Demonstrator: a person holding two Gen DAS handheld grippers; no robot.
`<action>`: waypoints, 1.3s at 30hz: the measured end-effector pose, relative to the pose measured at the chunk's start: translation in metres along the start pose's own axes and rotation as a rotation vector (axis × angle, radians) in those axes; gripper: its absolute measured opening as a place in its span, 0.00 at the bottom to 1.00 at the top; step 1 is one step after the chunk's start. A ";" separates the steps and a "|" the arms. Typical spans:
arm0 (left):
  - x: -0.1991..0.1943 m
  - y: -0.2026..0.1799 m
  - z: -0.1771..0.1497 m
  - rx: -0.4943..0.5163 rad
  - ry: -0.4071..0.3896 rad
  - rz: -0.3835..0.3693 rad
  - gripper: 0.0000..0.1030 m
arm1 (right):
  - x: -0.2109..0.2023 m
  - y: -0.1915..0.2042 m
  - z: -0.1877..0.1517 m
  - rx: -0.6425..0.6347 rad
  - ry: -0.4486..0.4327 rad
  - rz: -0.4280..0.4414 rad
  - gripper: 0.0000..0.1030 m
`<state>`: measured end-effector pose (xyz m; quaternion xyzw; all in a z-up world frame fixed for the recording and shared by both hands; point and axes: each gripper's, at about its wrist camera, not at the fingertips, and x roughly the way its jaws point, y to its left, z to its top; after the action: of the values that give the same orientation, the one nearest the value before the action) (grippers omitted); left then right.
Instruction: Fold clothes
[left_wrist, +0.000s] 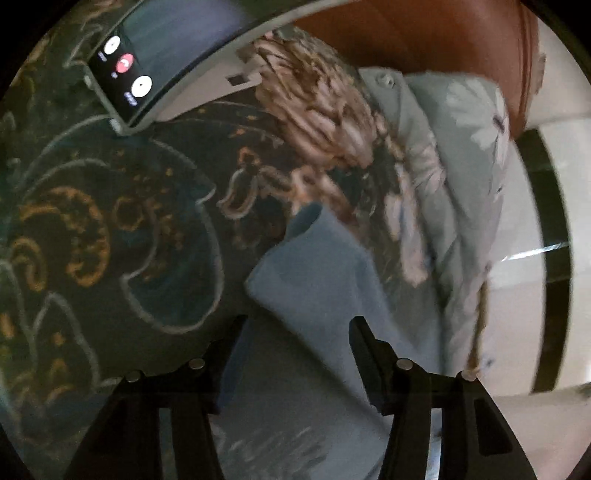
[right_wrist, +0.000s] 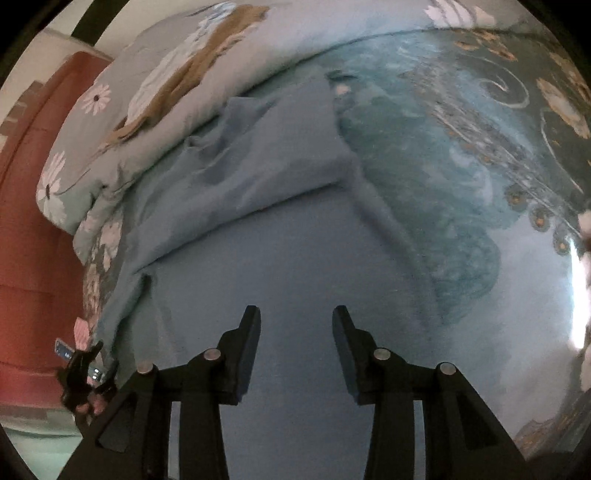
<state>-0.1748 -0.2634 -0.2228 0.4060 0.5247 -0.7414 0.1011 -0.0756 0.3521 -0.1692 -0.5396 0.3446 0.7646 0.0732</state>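
A plain blue garment (right_wrist: 280, 236) lies spread on a bed, with one part folded over into a creased flap (right_wrist: 258, 155) at its far side. My right gripper (right_wrist: 295, 321) hovers open just above the flat middle of the cloth, holding nothing. In the left wrist view a corner of the same blue garment (left_wrist: 314, 280) reaches between the two black fingers of my left gripper (left_wrist: 297, 328), which stand wide apart and open over the cloth's edge.
The bed carries a dark teal bedspread with gold and pale floral outlines (left_wrist: 110, 221). A pale floral duvet (right_wrist: 155, 92) is bunched along the garment's far side. A phone on a mount (left_wrist: 125, 70) shows a recording screen. A red-brown headboard (right_wrist: 29, 221) stands at the left.
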 end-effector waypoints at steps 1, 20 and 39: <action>0.003 0.000 0.002 -0.012 0.000 -0.002 0.30 | -0.002 0.006 0.001 -0.011 -0.003 0.003 0.40; -0.017 -0.295 -0.104 0.816 -0.069 -0.152 0.03 | -0.018 -0.052 -0.011 0.113 -0.063 0.086 0.40; 0.135 -0.342 -0.445 1.311 0.409 -0.035 0.03 | -0.031 -0.159 -0.007 0.339 -0.216 0.253 0.40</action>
<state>-0.2387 0.3034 -0.1343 0.5065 -0.0172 -0.8159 -0.2784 0.0193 0.4757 -0.2148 -0.3873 0.5233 0.7521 0.1026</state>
